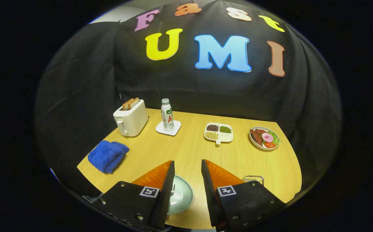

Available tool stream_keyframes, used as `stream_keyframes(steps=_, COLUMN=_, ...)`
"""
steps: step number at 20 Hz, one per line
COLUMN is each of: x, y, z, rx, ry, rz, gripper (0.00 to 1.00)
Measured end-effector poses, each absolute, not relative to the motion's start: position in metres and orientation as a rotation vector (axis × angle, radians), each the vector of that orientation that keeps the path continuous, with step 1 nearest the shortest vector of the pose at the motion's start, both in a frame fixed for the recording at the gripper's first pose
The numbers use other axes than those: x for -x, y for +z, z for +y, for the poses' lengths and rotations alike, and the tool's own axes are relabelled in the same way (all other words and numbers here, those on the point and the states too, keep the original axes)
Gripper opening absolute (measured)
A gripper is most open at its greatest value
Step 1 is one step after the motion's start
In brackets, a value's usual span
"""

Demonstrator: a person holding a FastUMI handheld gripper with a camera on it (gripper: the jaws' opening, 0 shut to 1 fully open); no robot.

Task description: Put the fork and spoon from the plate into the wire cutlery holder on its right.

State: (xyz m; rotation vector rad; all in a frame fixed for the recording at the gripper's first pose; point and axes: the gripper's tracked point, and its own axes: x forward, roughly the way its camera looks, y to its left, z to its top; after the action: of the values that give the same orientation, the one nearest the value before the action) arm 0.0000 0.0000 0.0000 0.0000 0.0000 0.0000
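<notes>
Step in hand: the approach is judged to be under way; nothing has yet been lifted from the plate [185, 196].
Tool: the tool [187, 167] is held wide, with nothing between its two fingers, above the near edge of the bench [186, 151].
Plate: one silvery plate is seen just ahead of the fingers, partly hidden behind the left one.
Fork and spoon: one slim metal handle [173, 190] is made out on the plate beside the left finger; whether it is the fork or the spoon cannot be told, and the second piece is probably hidden by that finger.
Cutlery holder: one wire rim [253, 178] is glimpsed just beyond the right finger, to the right of the plate; it is taken to be the holder.
Next move: the tool must be lowered over the visible handle, and the fingers closed across it.
Other things, counted: one toaster [131, 120] with bread in it, one bottle [167, 115] on one coaster [168, 128], one blue cloth [108, 156], one divided dish [219, 132] of beans, one bowl [264, 138] of food.
</notes>
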Motion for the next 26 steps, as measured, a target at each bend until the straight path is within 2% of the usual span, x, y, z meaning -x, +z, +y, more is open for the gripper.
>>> stream_keyframes(steps=14, x=-0.005, y=-0.034, z=0.019, rx=-0.007, ry=0.036, rz=0.107, gripper=0.51)
stream_keyframes(steps=26, x=-0.026, y=-0.146, z=0.049, rx=-0.041, ry=0.139, rz=0.466, gripper=0.51)
